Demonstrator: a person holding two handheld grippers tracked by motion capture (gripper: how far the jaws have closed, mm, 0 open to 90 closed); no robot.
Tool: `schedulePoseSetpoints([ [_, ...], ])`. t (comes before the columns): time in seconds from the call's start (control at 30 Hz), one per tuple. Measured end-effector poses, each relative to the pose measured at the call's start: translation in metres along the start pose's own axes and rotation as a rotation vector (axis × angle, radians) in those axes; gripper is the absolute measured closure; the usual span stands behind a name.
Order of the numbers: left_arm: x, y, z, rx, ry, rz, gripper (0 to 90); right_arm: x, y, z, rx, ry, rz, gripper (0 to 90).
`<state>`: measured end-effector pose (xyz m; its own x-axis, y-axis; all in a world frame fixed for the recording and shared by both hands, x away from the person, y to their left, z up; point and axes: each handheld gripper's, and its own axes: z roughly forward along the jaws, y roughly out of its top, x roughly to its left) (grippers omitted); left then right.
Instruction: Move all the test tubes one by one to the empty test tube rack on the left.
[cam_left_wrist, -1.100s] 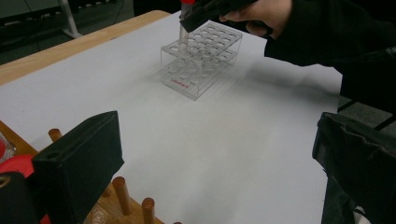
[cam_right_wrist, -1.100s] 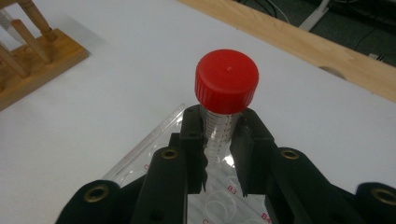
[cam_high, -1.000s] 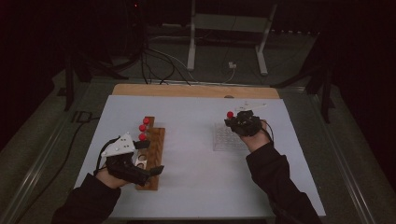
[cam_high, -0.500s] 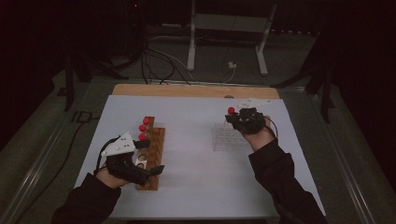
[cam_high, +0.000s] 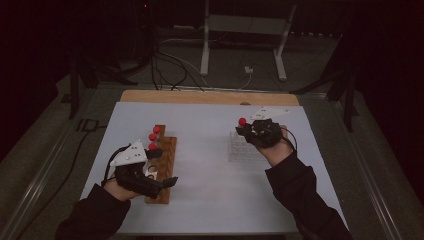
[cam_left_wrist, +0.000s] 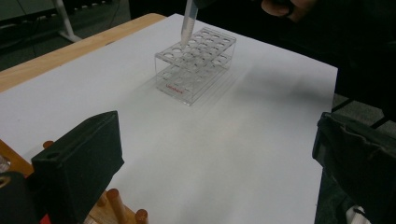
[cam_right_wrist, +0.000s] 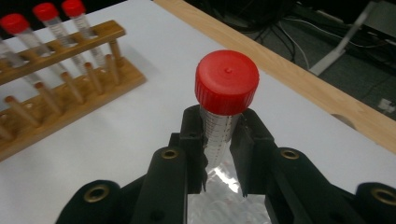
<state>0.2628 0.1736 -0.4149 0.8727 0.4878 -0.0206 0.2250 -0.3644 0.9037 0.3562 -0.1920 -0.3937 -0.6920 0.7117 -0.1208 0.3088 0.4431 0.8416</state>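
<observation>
Wooden rack (cam_high: 161, 160) lies left of the clear rack (cam_high: 243, 147) (both on the table (cam_high: 205, 175)).

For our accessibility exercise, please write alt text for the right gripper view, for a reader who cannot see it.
The right gripper has its two black jaws shut on a clear, graduated test tube with a red screw cap, held upright above a white table cover. Behind it to the left, a wooden rack holds three more red-capped tubes; a wooden table edge runs diagonally at right.

Right gripper (cam_high: 250, 128) gripping red-capped tube (cam_high: 242, 121) above clear rack (cam_high: 240, 150), wooden rack (cam_high: 165, 155) left
</observation>
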Motion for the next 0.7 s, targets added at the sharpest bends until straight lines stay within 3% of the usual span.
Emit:
schedulePoseSetpoints([
  [0.7,-0.01,0.016,0.02,0.007,-0.064,0.026,2.5,0.052,-0.019,0.007,0.05,0.159,-0.076,74.9],
])
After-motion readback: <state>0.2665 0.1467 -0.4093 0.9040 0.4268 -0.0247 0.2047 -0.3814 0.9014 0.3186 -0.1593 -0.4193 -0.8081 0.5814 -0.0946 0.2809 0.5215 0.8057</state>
